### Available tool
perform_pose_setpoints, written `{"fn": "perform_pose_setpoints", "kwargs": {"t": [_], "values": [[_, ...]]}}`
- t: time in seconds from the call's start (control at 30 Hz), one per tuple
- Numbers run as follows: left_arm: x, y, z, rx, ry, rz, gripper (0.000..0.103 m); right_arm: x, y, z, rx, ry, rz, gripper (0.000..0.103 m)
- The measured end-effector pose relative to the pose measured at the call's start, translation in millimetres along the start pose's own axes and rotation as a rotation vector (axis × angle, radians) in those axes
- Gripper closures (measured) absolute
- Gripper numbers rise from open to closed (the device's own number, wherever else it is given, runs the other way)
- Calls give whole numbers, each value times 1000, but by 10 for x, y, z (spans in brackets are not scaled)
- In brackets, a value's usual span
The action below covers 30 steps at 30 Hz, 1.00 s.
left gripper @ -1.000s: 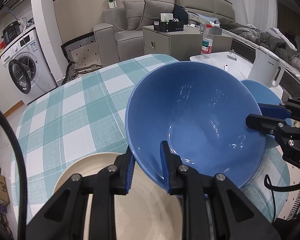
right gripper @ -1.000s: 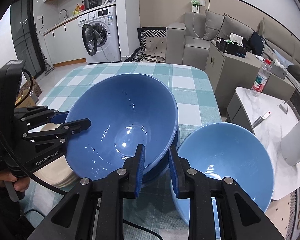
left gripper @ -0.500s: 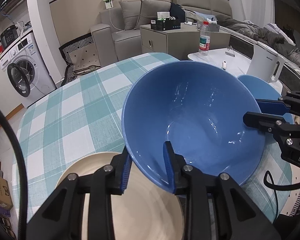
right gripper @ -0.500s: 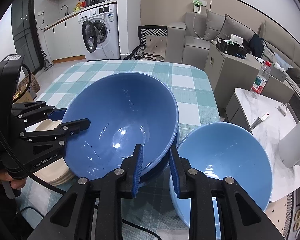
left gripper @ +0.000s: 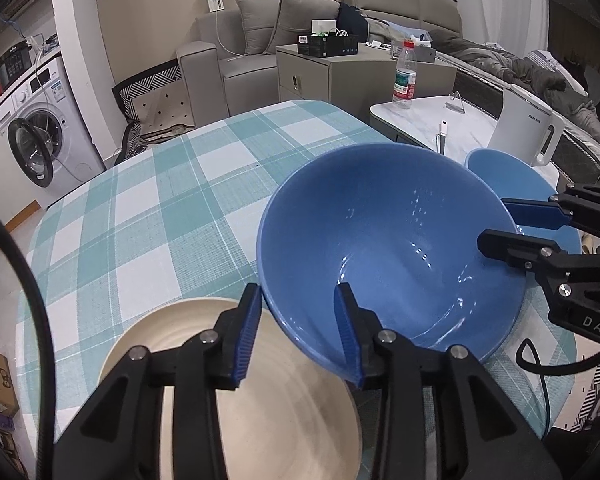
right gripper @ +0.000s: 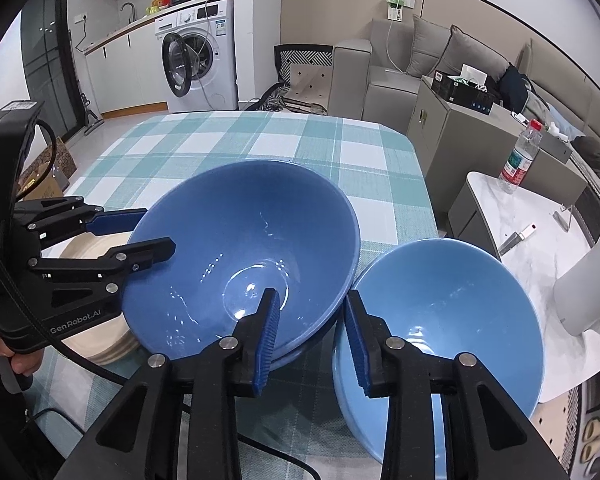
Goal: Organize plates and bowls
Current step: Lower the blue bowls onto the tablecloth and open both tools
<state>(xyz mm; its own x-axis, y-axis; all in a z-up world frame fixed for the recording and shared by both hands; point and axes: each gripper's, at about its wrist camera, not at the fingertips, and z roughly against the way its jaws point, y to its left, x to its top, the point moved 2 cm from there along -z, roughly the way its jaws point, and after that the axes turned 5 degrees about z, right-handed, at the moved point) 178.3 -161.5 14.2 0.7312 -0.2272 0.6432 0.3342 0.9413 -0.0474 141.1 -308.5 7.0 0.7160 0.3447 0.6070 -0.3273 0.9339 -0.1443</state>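
Note:
A large dark blue bowl (left gripper: 392, 248) (right gripper: 244, 252) sits nested on another blue bowl on the checked tablecloth (left gripper: 148, 216). My left gripper (left gripper: 296, 328) (right gripper: 140, 228) is open, its fingers astride the bowl's near rim. My right gripper (right gripper: 312, 332) (left gripper: 496, 224) is open too, fingers astride the opposite rim. A lighter blue bowl (right gripper: 452, 312) (left gripper: 512, 176) stands just right of it. A stack of cream plates (left gripper: 260, 400) (right gripper: 96, 340) lies under my left gripper.
A white side table (right gripper: 540, 224) with a water bottle (right gripper: 518, 160) and a white kettle (left gripper: 524, 128) stands beyond the table's right edge. A sofa, a cabinet and a washing machine (right gripper: 200, 52) stand behind. The tablecloth's far half shows bare checks.
Both grippers have opened their fingers wider around the dark blue bowl's rim, and the bowl has come down onto the table. My left gripper has drawn back and up slightly.

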Motion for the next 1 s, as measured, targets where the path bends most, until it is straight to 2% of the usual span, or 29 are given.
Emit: {"fn": "perform_pose_setpoints", "kwargs": {"t": [0.23,0.3,0.43,0.5,0.57,0.63,0.7,0.77,0.8,0.9,1.0], "values": [[-26,-5,14,-13,5,5,64,-17,18,108,8,-31,24,66],[-30,-3,37,-38,6,18,58,-20,0,147,18,-41,18,59],[-31,-43,128,-54,-13,18,53,-32,-55,253,47,-76,-1,45],[-15,-54,179,-62,-26,21,51,-46,-95,311,63,-94,-15,31],[-1,-72,241,-76,-40,24,49,-71,-146,386,69,-116,-31,29],[16,-91,297,-96,-49,29,42,-96,-198,455,69,-130,-51,27],[29,-107,354,-111,-66,41,18,-133,-260,546,70,-152,-76,17],[41,-129,425,-118,-96,56,7,-169,-337,641,70,-176,-101,16],[50,-140,448,-123,-106,62,3,-190,-375,697,70,-187,-116,13],[81,-164,506,-156,-119,97,2,-264,-492,875,75,-231,-173,3],[107,-210,533,-181,-121,123,0,-333,-580,1018,94,-267,-219,2]]}}
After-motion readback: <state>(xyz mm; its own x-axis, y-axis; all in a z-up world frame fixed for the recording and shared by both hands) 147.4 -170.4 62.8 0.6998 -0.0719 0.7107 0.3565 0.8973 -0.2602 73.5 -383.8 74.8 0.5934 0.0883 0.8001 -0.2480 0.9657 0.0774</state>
